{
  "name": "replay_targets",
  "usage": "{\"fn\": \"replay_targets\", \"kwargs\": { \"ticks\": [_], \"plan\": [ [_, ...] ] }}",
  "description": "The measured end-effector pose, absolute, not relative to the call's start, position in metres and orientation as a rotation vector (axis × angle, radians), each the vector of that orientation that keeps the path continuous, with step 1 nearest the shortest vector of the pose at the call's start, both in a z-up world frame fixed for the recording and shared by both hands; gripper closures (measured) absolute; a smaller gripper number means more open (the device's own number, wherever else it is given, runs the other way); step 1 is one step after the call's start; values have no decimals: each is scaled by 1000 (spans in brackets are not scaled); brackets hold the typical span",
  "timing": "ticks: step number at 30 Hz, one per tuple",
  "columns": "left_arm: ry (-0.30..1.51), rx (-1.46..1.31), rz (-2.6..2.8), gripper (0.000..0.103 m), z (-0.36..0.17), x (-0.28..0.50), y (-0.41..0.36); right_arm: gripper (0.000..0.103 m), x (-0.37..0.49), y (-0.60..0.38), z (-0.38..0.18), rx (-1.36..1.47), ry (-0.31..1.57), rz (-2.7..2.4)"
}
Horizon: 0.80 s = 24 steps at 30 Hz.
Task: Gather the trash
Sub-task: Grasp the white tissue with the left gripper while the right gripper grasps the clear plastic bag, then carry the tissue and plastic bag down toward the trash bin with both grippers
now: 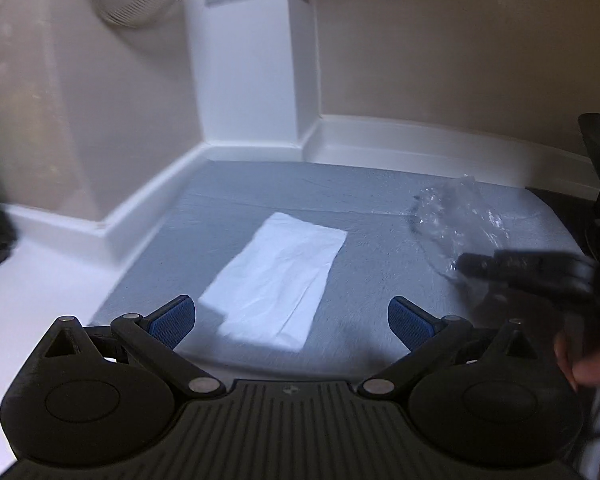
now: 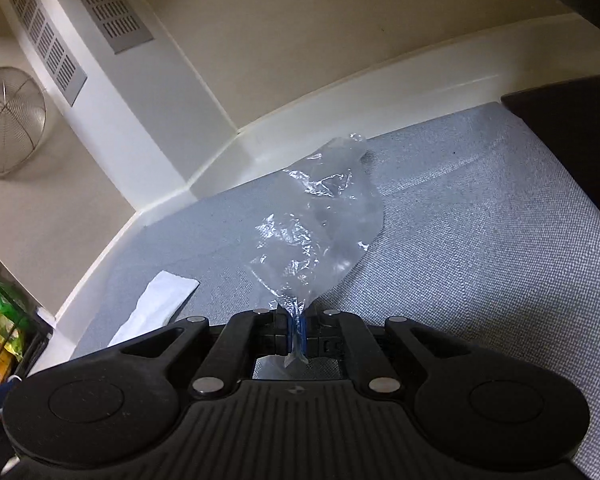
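The crumpled clear plastic wrapper [image 2: 320, 216] is pinched at its near corner between the pads of the right hand-held gripper [image 2: 297, 330], clenched tight on the thin film so it should lift away as one piece; the rest trails over the grey-blue mat [image 2: 480, 220]. Beside it, well apart, a white paper napkin [image 1: 276, 276] lies flat on the mat. The left hand-held gripper [image 1: 292, 320] hovers near it, released and wide apart, probably lined up to take the napkin next.
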<state>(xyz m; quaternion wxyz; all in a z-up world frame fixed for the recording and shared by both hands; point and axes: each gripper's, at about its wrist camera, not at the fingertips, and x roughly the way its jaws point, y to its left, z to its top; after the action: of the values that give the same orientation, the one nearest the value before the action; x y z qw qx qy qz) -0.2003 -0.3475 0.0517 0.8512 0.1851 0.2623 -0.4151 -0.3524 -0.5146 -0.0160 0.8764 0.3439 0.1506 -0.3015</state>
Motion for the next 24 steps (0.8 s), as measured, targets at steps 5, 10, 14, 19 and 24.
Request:
{"fn": "replay_targets", "kwargs": {
  "ticks": [5,10,14,19,24],
  "plan": [
    [579,411,-843,0,40,-175,-380,99,-351,-514,-16,712,317,-630],
    [674,425,-840,0,23,-154,-403,99,-348,-514,-15,706,320,-631],
    [741,469,-829,0,5,-144,-417,99,-348,-514,-15,703,321,-633],
    [722,368,-794,58,6,-137,-407,99,-347,-514,-16,703,320,-633],
    [740,288,-806,102,17,-131,-392,98,-347,-514,-16,702,318,-632]
  ]
}}
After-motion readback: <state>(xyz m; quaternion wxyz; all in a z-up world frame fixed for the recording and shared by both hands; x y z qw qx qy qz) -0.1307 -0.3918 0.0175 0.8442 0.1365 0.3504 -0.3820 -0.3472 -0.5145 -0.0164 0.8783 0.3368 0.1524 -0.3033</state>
